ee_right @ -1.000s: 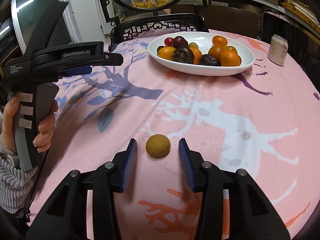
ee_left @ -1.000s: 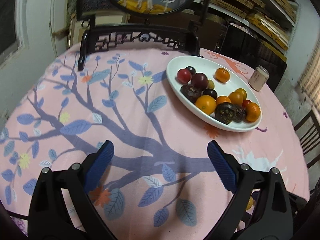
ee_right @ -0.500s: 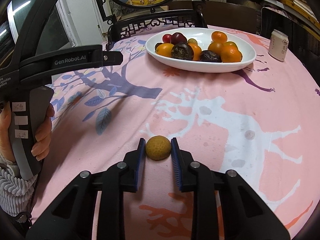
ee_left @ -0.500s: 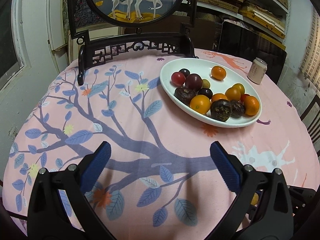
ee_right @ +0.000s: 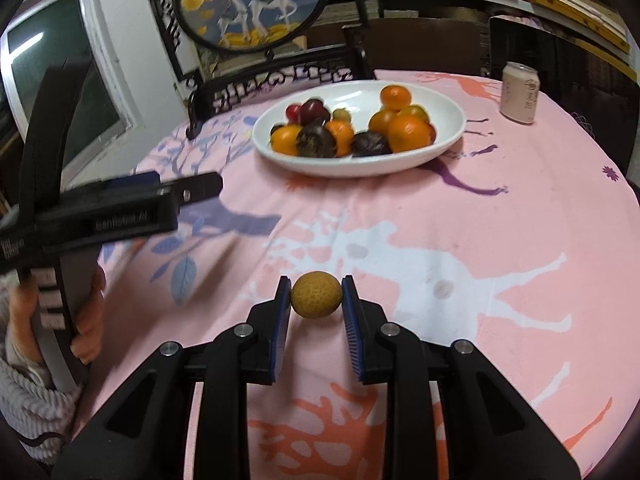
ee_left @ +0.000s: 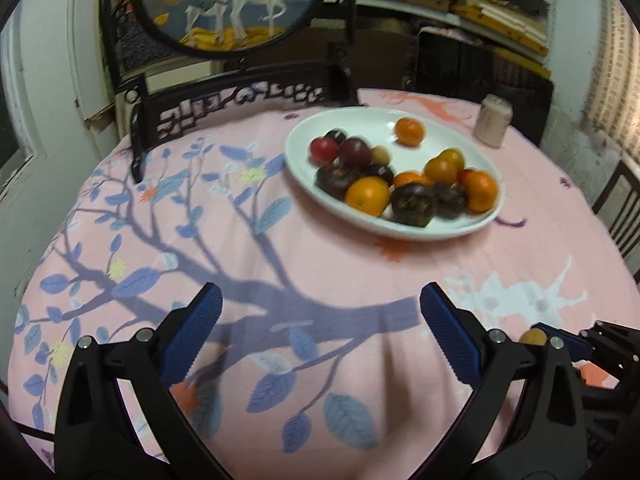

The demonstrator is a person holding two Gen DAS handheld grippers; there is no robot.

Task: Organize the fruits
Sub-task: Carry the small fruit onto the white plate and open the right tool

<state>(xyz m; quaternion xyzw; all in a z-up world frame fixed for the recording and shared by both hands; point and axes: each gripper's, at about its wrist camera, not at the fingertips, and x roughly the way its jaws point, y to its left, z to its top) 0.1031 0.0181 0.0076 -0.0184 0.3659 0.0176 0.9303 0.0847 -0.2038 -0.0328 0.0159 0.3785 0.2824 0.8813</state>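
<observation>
A white oval plate (ee_left: 472, 224) (ee_right: 452, 112) holds several oranges, dark plums and red fruits at the table's far side. My right gripper (ee_right: 316, 296) is shut on a small tan round fruit (ee_right: 316, 295) and holds it above the pink tablecloth, near the table's front. That fruit also shows in the left wrist view (ee_left: 535, 336), at the lower right behind my left finger. My left gripper (ee_left: 320, 320) is open and empty above the cloth, left of the right one.
A pale drink can (ee_left: 493, 126) (ee_right: 520, 92) stands right of the plate. A dark carved chair back (ee_left: 240, 100) and a round deer picture (ee_right: 252, 0) stand behind the table. The left gripper's body and the hand on it (ee_right: 80, 224) fill the right wrist view's left side.
My right gripper closed on the tan fruit and lifted it off the cloth. My left gripper rose and tilted up a little, staying open.
</observation>
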